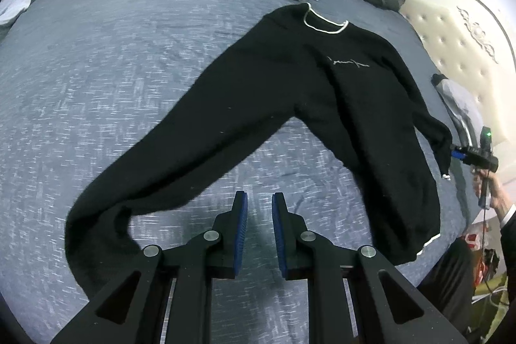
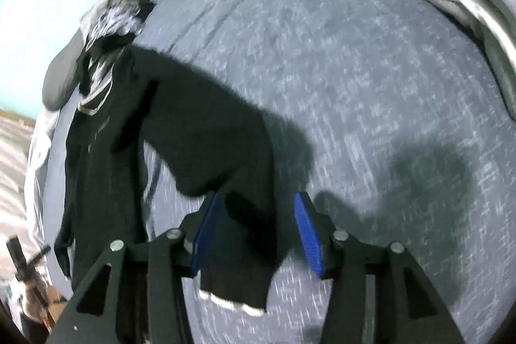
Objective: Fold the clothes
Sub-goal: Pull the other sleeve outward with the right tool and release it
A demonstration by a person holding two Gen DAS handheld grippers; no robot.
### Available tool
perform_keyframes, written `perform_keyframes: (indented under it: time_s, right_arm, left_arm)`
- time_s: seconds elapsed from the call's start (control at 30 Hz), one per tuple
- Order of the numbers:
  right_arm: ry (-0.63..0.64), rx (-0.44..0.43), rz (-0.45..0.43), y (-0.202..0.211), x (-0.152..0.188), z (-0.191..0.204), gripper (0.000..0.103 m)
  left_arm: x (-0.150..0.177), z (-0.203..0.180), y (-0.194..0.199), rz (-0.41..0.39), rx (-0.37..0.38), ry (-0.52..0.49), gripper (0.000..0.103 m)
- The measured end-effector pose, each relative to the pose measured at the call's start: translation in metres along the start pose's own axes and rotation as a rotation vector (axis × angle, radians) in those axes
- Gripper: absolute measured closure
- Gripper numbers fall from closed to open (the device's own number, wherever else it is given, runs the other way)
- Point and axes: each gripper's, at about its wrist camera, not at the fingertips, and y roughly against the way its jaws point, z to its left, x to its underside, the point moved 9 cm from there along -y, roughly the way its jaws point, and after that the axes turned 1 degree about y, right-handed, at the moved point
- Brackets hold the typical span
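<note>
While one sweater [image 1: 322, 92] lies flat, two hand-held grippers apart.

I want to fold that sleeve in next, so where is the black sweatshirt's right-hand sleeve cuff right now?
In the right wrist view the sleeve cuff hangs between the blue pads of the open right claw, above the blue bedspread.

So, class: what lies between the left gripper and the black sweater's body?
Only bare blue bedspread separates left gripper from sweater, in the left wrist view.
</note>
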Motion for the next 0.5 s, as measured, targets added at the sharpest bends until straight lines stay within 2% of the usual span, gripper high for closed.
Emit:
perform_keyframes:
  time_s: [0.17,0.23,0.3,0.37,0.5]
  right_arm:
    - [0.02,-0.008,0.028,-0.011,0.019,0.002,0.055]
    - [0.028,-0.019,0.018,-0.013,0.022,0.003,0.078]
    - [0.039,0.002,0.006,-0.004,0.015,-0.002,0.092]
    - [0.051,0.023,-0.006,0.004,0.008,-0.007,0.096]
    - [0.074,0.065,-0.03,0.021,-0.006,-0.016,0.098]
  left_arm:
    - [0.002,-0.01,0.002,-0.001,0.005,-0.014,0.086]
    - [0.001,-0.013,0.003,-0.001,0.006,-0.016,0.086]
    - [0.0,-0.015,0.002,0.0,0.006,-0.018,0.086]
    - [-0.001,-0.019,0.0,0.003,0.008,-0.023,0.086]
    - [-0.003,-0.025,-0.003,0.008,0.013,-0.034,0.086]
